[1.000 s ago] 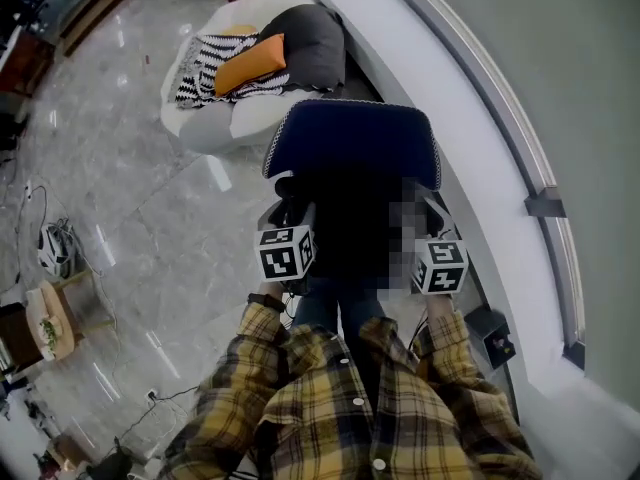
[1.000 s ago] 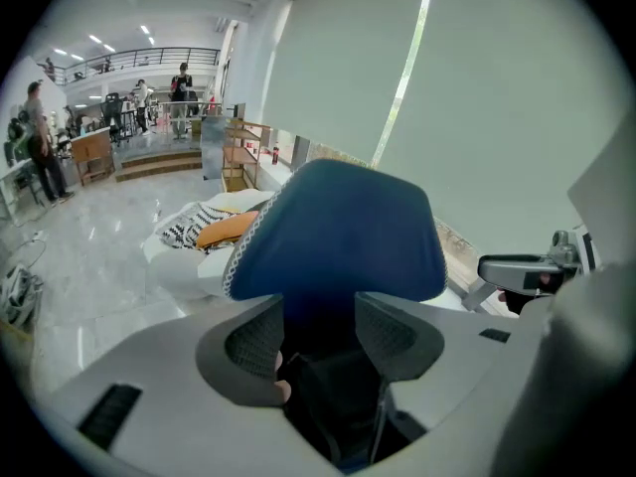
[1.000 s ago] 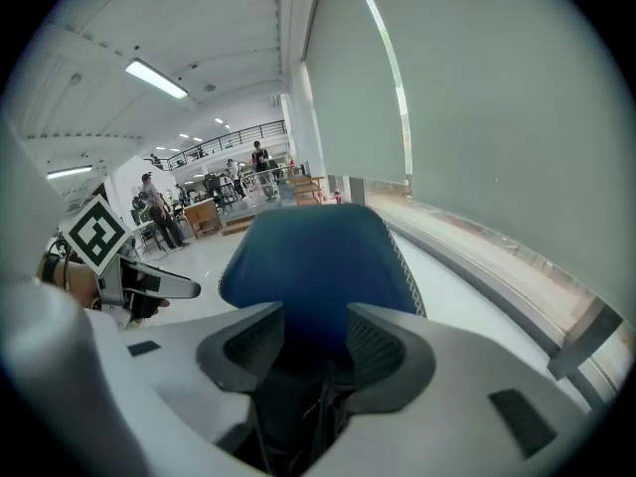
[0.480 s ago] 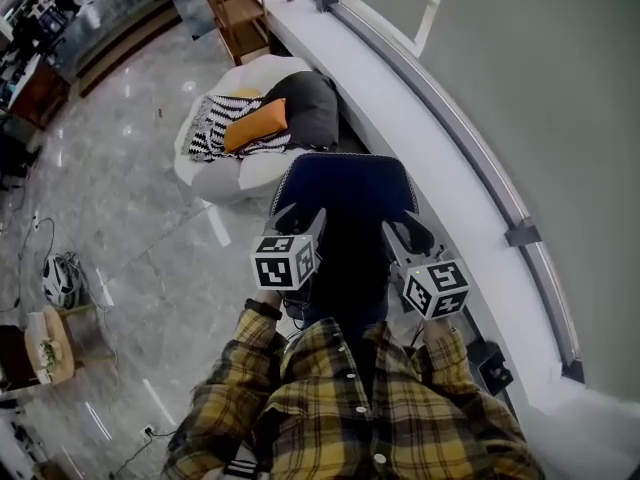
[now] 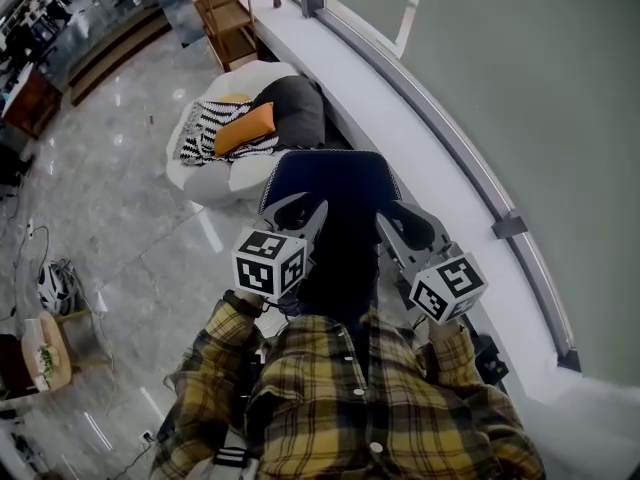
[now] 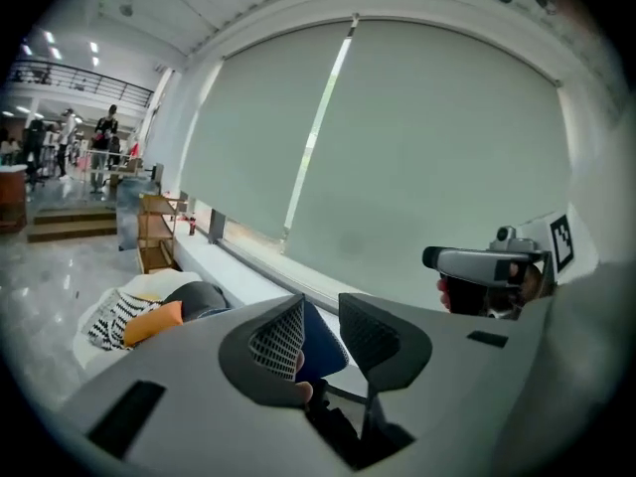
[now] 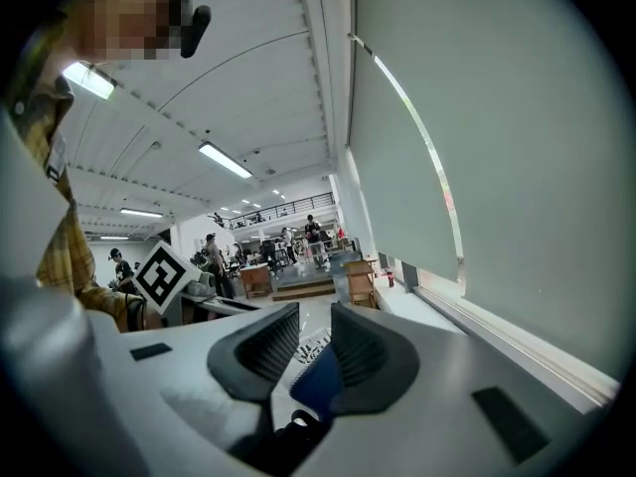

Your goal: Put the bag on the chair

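Observation:
A blue office chair stands by the white window ledge, its backrest toward the far side. A black bag lies on its seat, between the two grippers and partly hidden by them. My left gripper hovers over the bag's left side and my right gripper over its right side, both clear of it. Both pairs of jaws are closing with nothing between them. In the left gripper view, the left gripper shows only the chair's blue edge behind the gap. The right gripper likewise holds nothing.
A white beanbag sofa with orange, striped and dark cushions sits beyond the chair. The curved white ledge runs along the right. A wooden shelf stands farther back. A helmet and a small table are on the floor at left.
Both grippers have risen away from the bag's sides and their jaws have narrowed. The bag stays on the chair seat.

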{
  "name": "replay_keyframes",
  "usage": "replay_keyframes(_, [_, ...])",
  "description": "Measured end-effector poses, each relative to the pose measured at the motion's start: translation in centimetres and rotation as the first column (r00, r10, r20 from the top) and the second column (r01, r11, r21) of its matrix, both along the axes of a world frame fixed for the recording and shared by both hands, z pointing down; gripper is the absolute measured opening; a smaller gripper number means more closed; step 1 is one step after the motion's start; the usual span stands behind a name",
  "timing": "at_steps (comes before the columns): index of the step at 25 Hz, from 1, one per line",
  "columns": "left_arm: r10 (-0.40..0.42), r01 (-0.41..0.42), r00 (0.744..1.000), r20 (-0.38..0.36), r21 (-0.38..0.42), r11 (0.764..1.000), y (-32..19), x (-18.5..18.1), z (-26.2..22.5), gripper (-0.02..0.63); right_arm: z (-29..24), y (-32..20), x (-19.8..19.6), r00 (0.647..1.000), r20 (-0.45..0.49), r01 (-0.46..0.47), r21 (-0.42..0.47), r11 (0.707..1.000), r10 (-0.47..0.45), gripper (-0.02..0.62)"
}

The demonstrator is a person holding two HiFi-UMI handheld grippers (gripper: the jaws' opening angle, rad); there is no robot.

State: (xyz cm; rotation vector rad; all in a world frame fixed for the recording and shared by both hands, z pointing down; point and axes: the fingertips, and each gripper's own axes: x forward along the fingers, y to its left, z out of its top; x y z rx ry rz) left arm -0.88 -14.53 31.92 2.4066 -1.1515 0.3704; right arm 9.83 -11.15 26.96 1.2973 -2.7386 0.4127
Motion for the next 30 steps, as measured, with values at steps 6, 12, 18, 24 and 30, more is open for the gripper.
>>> replay_keyframes(6, [0.107, -0.106, 0.994, -0.008, 0.086, 0.991, 3.2, 2.1, -2.8, 0.060, -0.5, 1.8, 0.0, 0.998, -0.060, 0.017, 0.020, 1.000, -0.016, 0.071])
replay_keyframes(12, [0.152, -0.145, 0.988, -0.032, 0.160, 0.976, 4.8, 3.1, -5.0, 0.026, -0.3, 3.1, -0.4, 0.997, -0.079, 0.014, 0.024, 1.000, -0.012, 0.029])
replay_keyframes(18, [0.201, -0.197, 0.980, 0.007, 0.226, 0.954, 6.6, 2.9, -5.8, 0.019, 0.2, 4.1, -1.1, 0.996, -0.087, -0.006, -0.007, 1.000, 0.005, 0.017])
replay_keyframes(24, [0.213, -0.204, 0.977, -0.011, 0.231, 0.951, 7.0, 2.6, -6.4, 0.018, -0.3, 4.3, -1.8, 0.997, -0.073, 0.001, -0.003, 1.000, -0.001, 0.017])
replay_keyframes(30, [0.223, -0.215, 0.975, -0.013, 0.229, 0.950, 7.1, 2.6, -6.2, 0.018, -0.2, 4.6, -2.2, 0.998, -0.066, 0.005, -0.003, 1.000, -0.005, 0.017])
